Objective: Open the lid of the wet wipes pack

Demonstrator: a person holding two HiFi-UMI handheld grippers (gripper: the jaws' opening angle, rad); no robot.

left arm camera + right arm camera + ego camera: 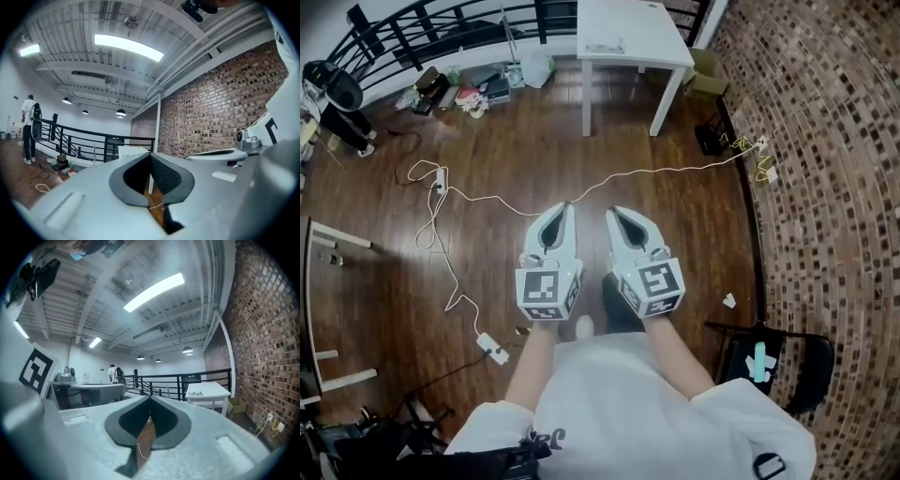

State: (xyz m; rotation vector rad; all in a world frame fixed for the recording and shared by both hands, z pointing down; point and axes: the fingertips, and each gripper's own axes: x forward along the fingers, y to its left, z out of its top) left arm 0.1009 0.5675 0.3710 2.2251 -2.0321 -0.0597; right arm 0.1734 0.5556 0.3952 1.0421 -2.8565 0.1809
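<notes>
The wet wipes pack (605, 45) is a small pale packet lying on a white table (656, 37) far ahead of me; in the right gripper view the pack (196, 393) shows on the table top (211, 390). Both grippers are held side by side close to my body, over the wooden floor and well short of the table. My left gripper (566, 208) is shut with nothing between its jaws, and its tips meet in the left gripper view (150, 155). My right gripper (612, 212) is likewise shut and empty (149, 399).
A white cable (609, 183) snakes across the floor to a power strip (495, 350). A black chair (773, 361) stands at my right by the brick wall (825, 141). A black railing (422, 28) with clutter (473, 94) runs behind. A person (29, 126) stands far off.
</notes>
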